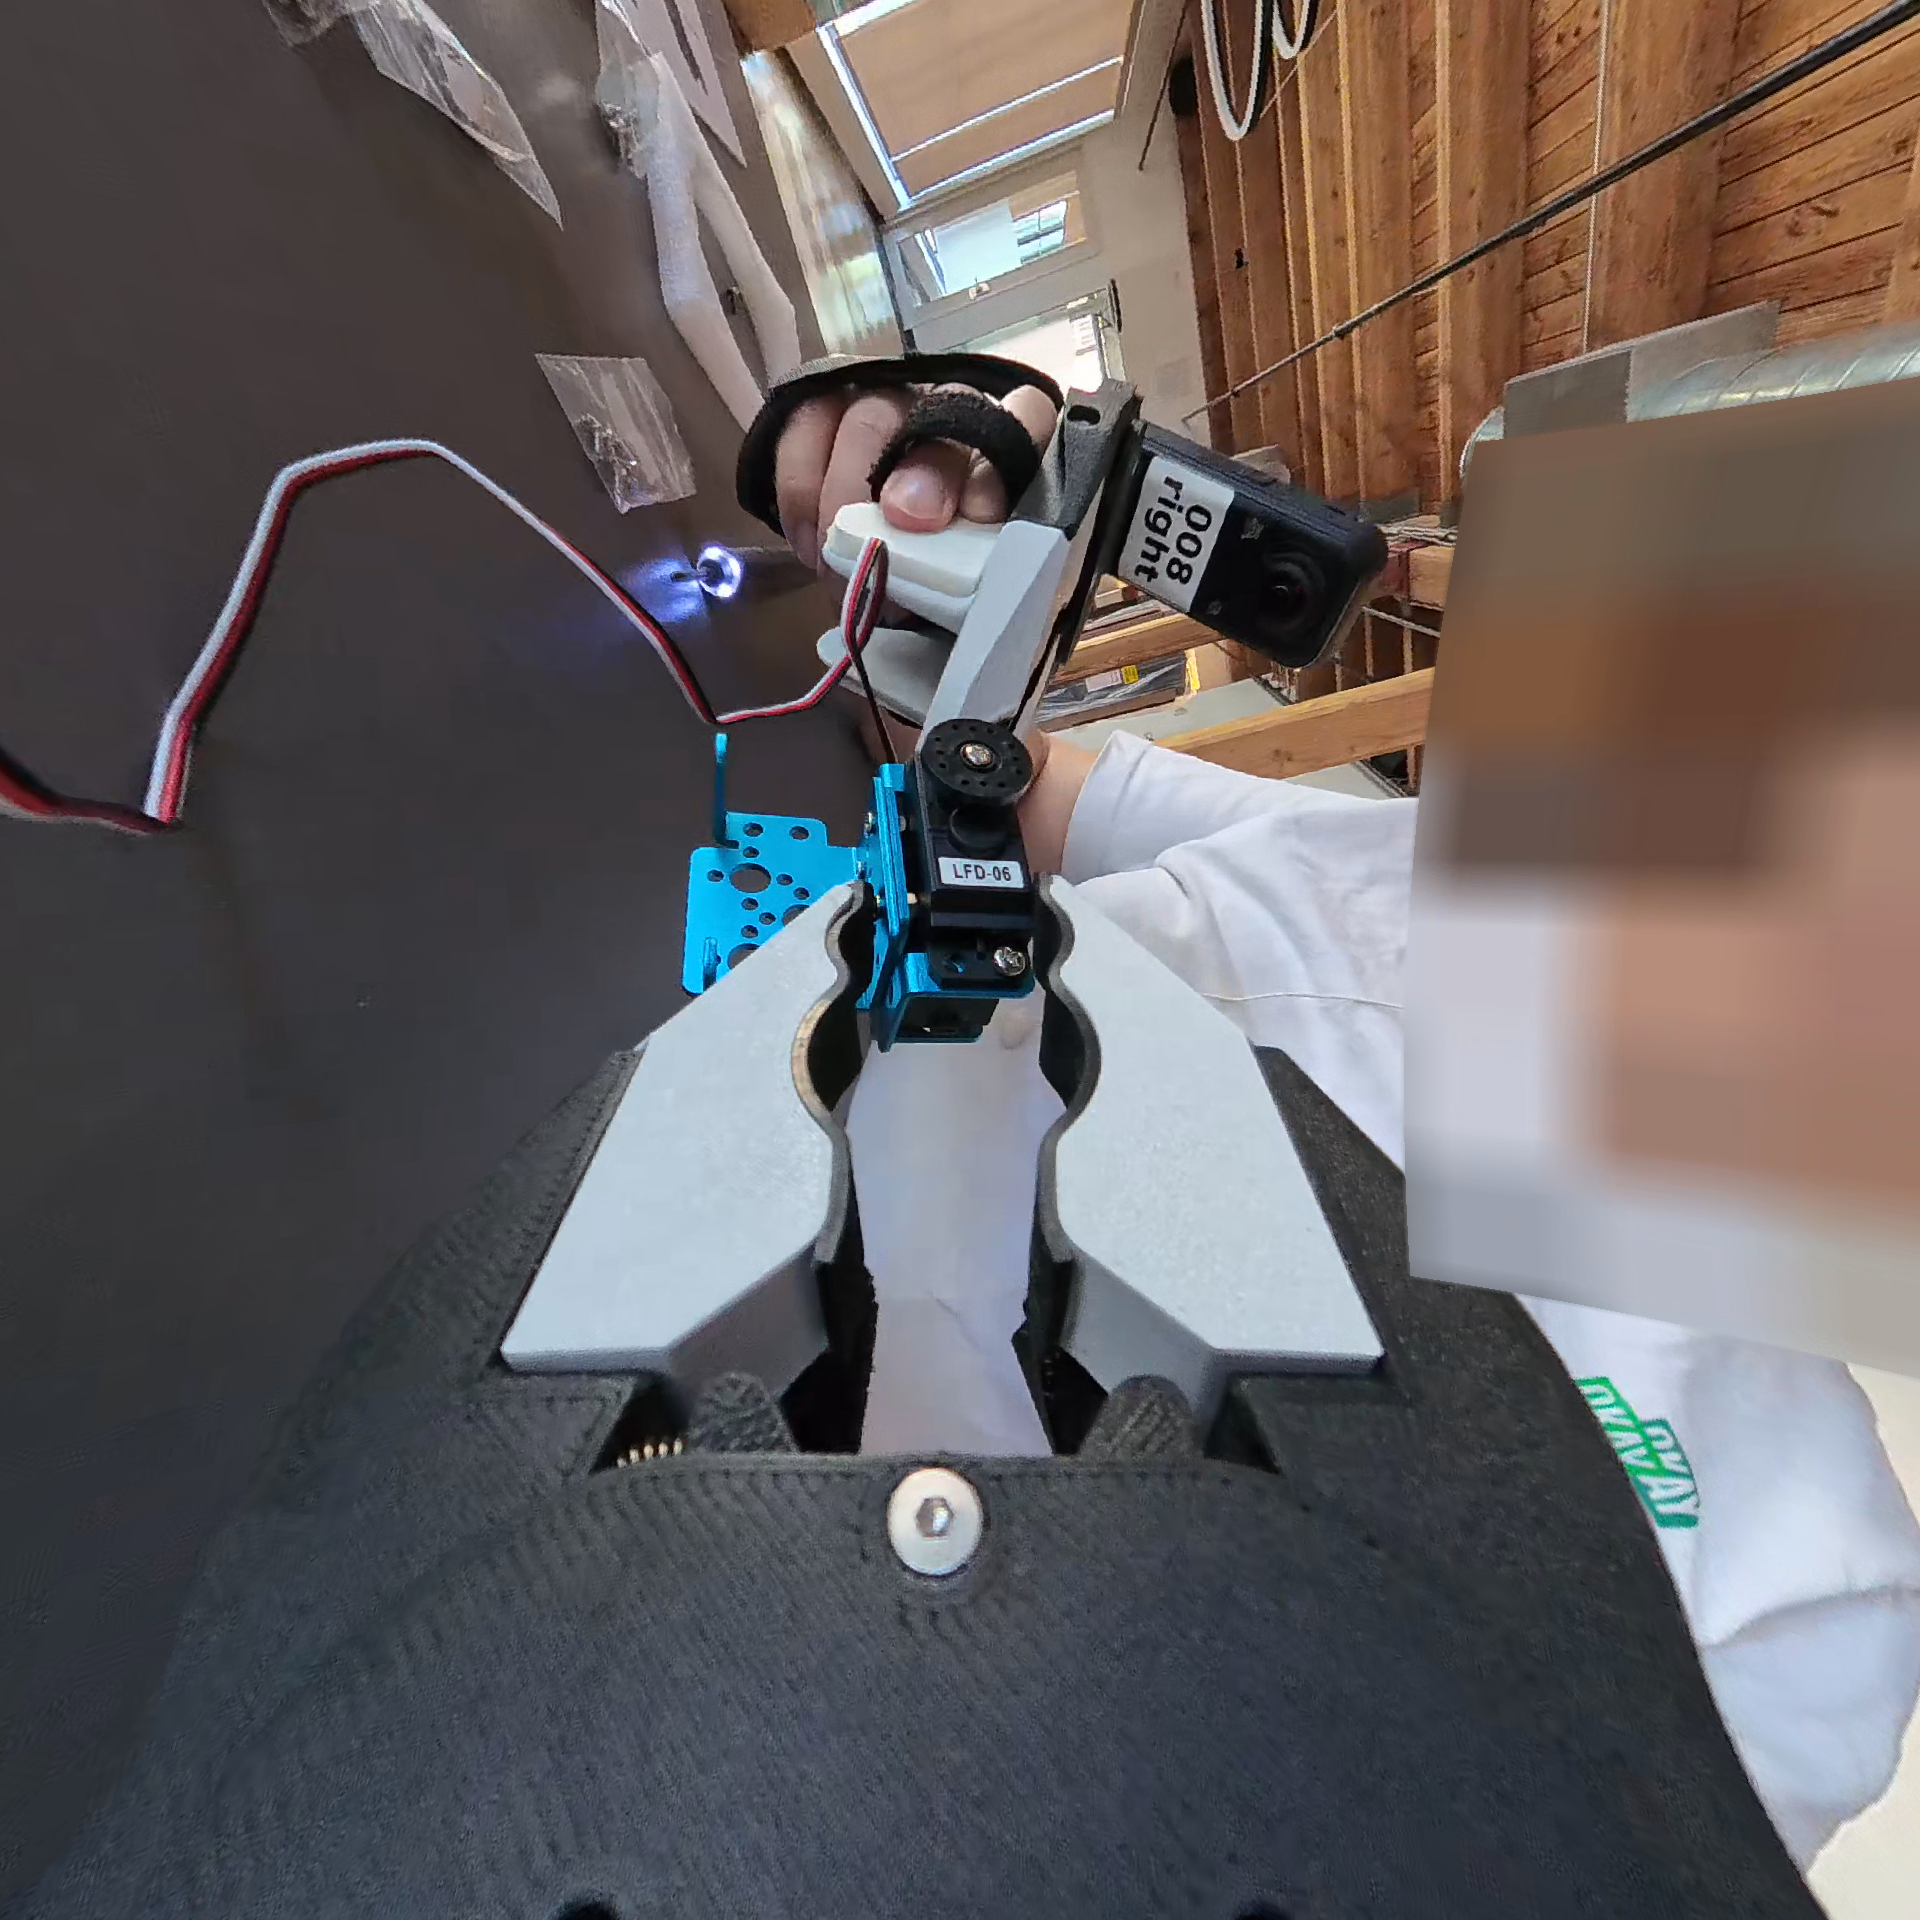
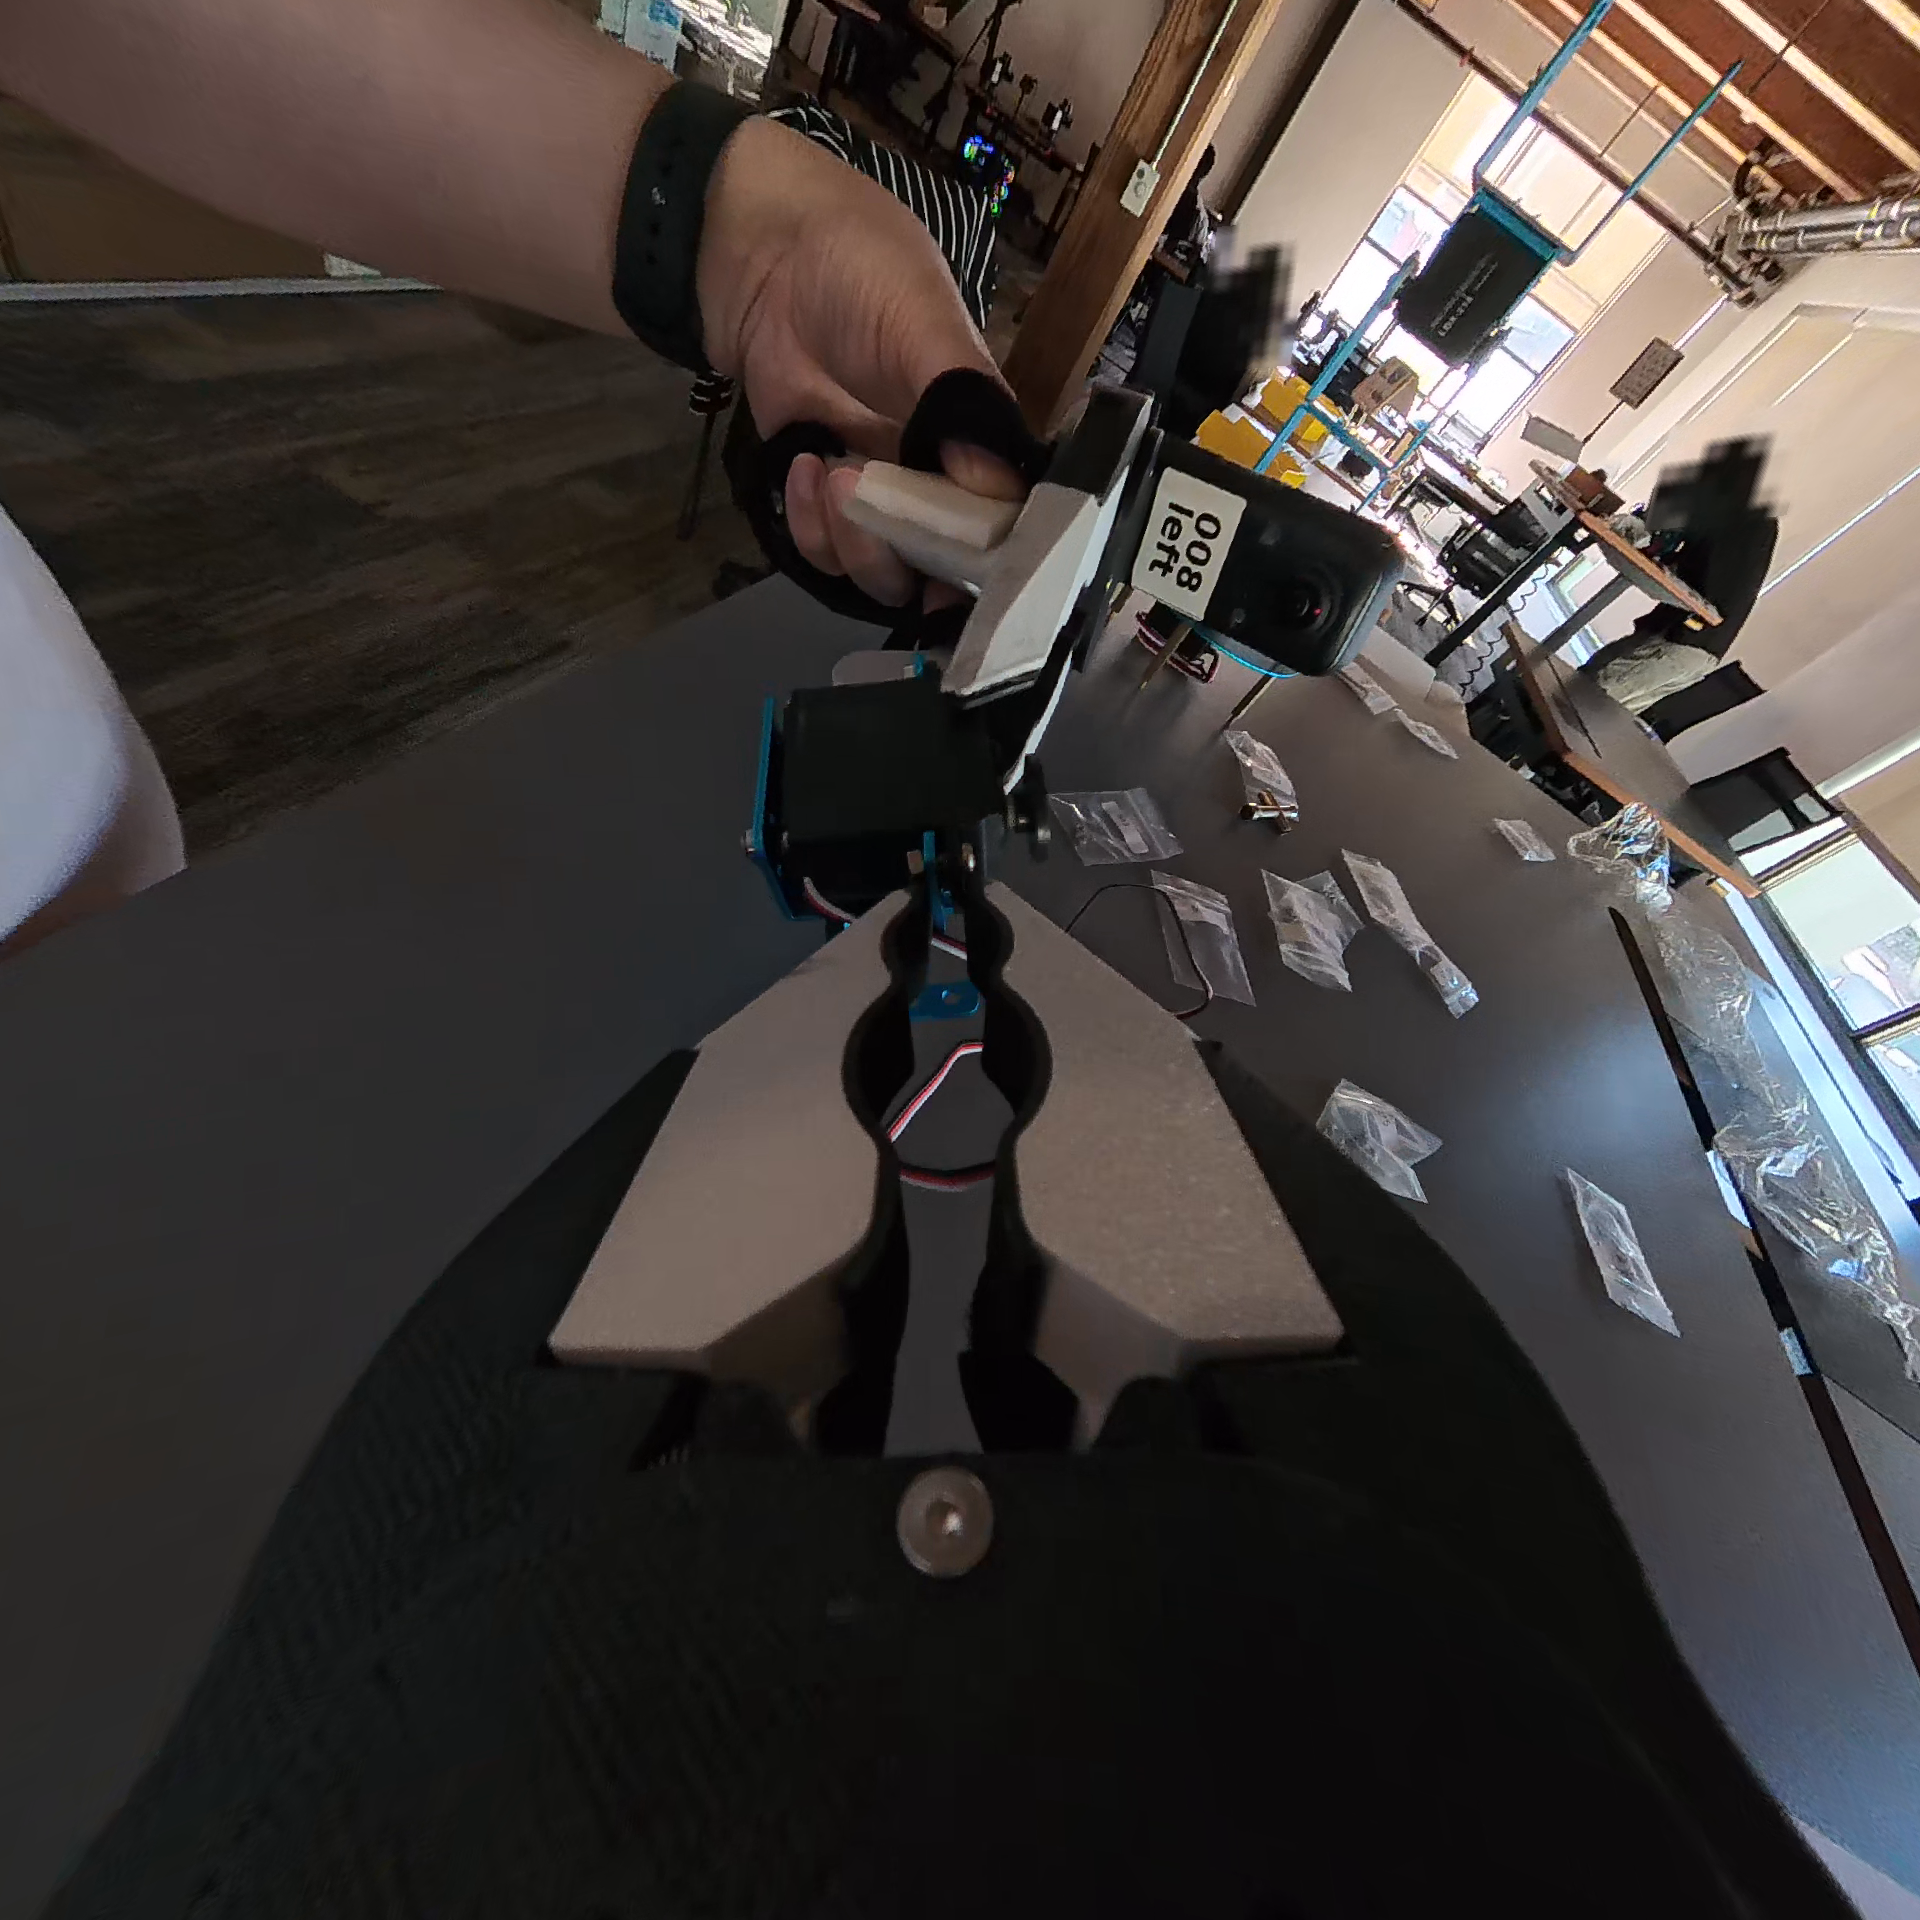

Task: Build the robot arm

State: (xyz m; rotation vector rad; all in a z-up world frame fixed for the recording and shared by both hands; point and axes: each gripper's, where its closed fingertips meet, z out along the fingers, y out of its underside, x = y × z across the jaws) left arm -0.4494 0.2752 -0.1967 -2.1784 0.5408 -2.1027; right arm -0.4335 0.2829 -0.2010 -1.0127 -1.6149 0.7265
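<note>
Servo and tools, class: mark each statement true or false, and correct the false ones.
1. The left tool grips a black servo mounted in a blue bracket. True.
2. The servo's wire is all blue. False: it is red, white and black.
3. Small clear bags lie on the dark table. True.
4. The right tool hangs wide open, away from the bracket. False: it is closed on a thin blue part of it.

Dark table (image 2: 416,987), small plastic bags (image 2: 1200,930), crumpled wrap (image 2: 1787,1153)
</note>
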